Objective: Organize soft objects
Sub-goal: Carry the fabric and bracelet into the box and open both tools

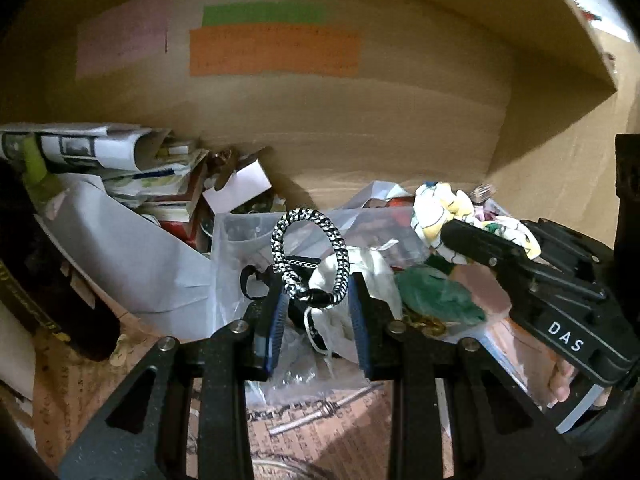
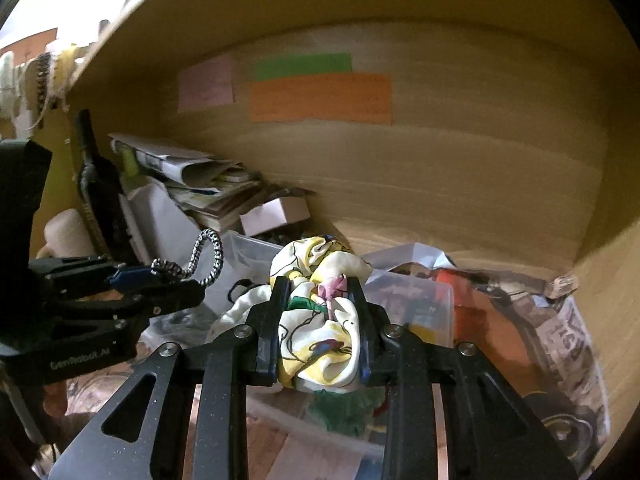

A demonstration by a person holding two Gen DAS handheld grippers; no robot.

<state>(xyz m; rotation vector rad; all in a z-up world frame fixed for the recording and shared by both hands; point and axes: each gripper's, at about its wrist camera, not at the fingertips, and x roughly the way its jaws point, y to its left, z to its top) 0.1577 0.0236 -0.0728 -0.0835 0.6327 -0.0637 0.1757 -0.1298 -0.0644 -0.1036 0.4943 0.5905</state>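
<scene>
Black-and-white braided cord loop (image 1: 308,256) stands upright at centre of the left wrist view, its clasp end pinched in the left gripper (image 1: 316,300). Clear plastic bin (image 1: 240,236) behind holds clutter. Right gripper (image 2: 320,300) clamps a crumpled yellow floral cloth (image 2: 320,320), centre of its view.

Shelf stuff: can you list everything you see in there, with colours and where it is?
braided cord loop: 1, black-and-white, held in left gripper
floral cloth: 1, white, yellow, green, bunched in right gripper
green cloth: 1, below the floral cloth
paper notes: 3, pink, green, orange, on the back wall
paper stack: 1 pile, mostly white, left
left gripper: 1, black, blue pads
right gripper: 1, black
</scene>
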